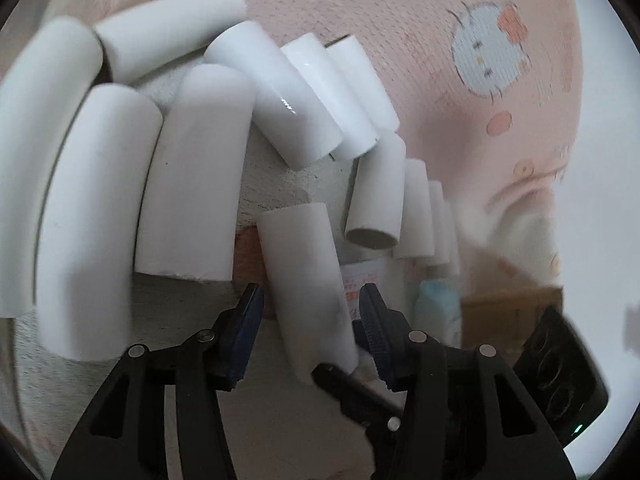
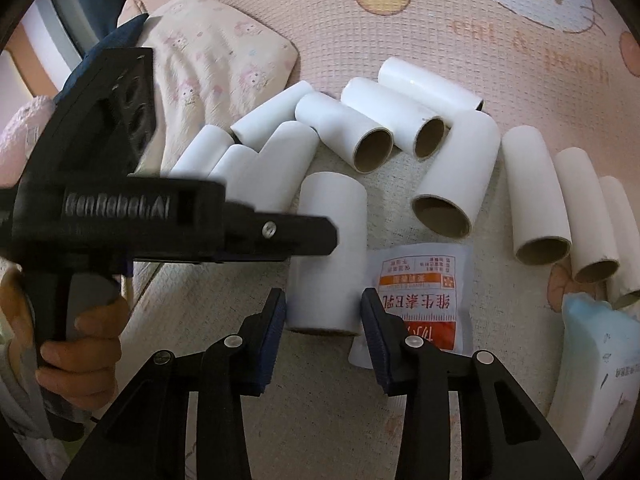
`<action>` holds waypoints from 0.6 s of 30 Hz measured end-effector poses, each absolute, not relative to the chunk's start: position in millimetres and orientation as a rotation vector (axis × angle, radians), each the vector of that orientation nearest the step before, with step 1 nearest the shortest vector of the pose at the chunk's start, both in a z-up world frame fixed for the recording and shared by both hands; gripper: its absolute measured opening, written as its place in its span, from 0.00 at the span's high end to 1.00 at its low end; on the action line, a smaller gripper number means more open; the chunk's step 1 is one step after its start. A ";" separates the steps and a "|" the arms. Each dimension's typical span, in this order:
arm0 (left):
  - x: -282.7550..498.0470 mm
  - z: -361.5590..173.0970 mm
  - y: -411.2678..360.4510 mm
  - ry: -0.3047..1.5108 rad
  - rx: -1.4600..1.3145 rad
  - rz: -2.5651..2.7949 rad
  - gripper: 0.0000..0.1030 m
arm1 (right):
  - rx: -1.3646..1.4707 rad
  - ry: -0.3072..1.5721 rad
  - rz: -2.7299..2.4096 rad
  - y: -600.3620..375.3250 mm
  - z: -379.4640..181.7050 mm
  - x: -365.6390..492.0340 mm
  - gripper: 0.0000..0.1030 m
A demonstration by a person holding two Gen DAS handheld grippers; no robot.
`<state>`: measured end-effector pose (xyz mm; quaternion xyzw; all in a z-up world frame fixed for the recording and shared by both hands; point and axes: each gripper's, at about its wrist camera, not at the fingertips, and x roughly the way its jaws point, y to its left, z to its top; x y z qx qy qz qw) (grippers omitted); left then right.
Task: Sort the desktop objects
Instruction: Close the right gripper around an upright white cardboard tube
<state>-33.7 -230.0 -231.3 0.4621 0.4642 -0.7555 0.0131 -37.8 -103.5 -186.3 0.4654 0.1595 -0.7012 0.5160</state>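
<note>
Sorting apparently partway done, judging from the layout alone: many white tubes lying side by side in a loose arc across the pale mat on the pink cartoon-print blanket, some neatly ranked toward the mat's right edge, others heaped near the far-left corner beside a small pillow. One white tube lying near the mat's middle, still apart from the rows. Right gripper spread wide, flanking that tube's near end without clear contact. Left gripper likewise parted around the same tube, holding nothing. Left to do: gripping and placing this tube, plus a red-and-white sachet and a blue-white packet near the right edge, both unsorted.
</note>
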 end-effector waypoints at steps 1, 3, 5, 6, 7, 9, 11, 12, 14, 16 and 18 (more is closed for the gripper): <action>-33.6 -232.7 -231.0 1.470 1.430 -2.344 0.48 | 1.117 0.386 -1.683 -103.7 -186.0 -37.8 0.65; -33.8 -237.9 -234.0 1.535 1.409 -2.312 0.48 | 1.120 0.383 -1.681 -102.8 -185.6 -37.6 0.65; -33.2 -241.9 -234.6 1.538 1.417 -2.285 0.57 | 1.122 0.379 -1.677 -102.2 -185.0 -38.3 0.65; -34.1 -242.8 -234.4 1.538 1.423 -2.301 0.57 | 1.123 0.378 -1.676 -102.0 -184.5 -38.4 0.65; -34.8 -241.2 -233.8 1.519 1.431 -2.321 0.58 | 1.128 0.381 -1.673 -102.2 -184.5 -38.6 0.64; -35.3 -238.1 -230.9 1.494 1.433 -2.352 0.58 | 1.133 0.386 -1.660 -102.1 -182.5 -38.7 0.64; -35.3 -233.1 -225.4 1.437 1.436 -2.399 0.58 | 1.122 0.403 -1.656 -106.6 -181.5 -37.0 0.64; -35.5 -228.5 -221.5 1.393 1.439 -2.437 0.58 | 1.109 0.413 -1.656 -106.8 -179.6 -35.6 0.64; -34.7 -218.7 -214.5 1.310 1.432 -2.500 0.58 | 1.086 0.403 -1.655 -106.1 -175.2 -34.1 0.64; -32.6 -207.9 -208.5 1.246 1.401 -2.561 0.58 | 1.087 0.374 -1.659 -104.7 -171.1 -35.9 0.64; -31.9 -199.8 -203.5 1.211 1.388 -2.611 0.58 | 1.086 0.370 -1.671 -103.6 -167.9 -37.2 0.64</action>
